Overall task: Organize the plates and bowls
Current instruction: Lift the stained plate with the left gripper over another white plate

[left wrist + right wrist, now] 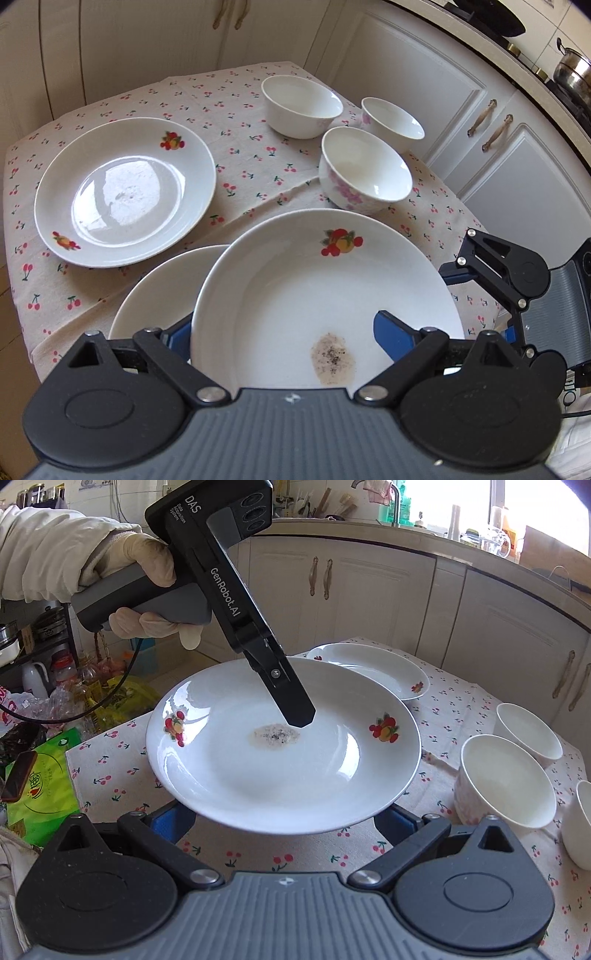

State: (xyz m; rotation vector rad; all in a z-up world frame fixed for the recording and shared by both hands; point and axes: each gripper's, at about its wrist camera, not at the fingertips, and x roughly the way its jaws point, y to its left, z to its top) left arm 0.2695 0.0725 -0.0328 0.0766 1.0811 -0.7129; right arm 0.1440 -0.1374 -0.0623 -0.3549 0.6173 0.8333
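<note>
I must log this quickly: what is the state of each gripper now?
Left gripper: closed on the stained plate, one finger over it, one under.
Right gripper: open, both fingers under the same plate, gripping nothing.

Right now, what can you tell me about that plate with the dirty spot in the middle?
The plate is white, glossy, ceramic-looking, round and shallow, with fruit prints on its sloping wall and a brownish speckled stain at its centre. It hangs tilted above the cherry tablecloth. The left gripper clamps it, one finger across the inside, the other beneath; the right gripper, open, sits under its near edge.
</note>
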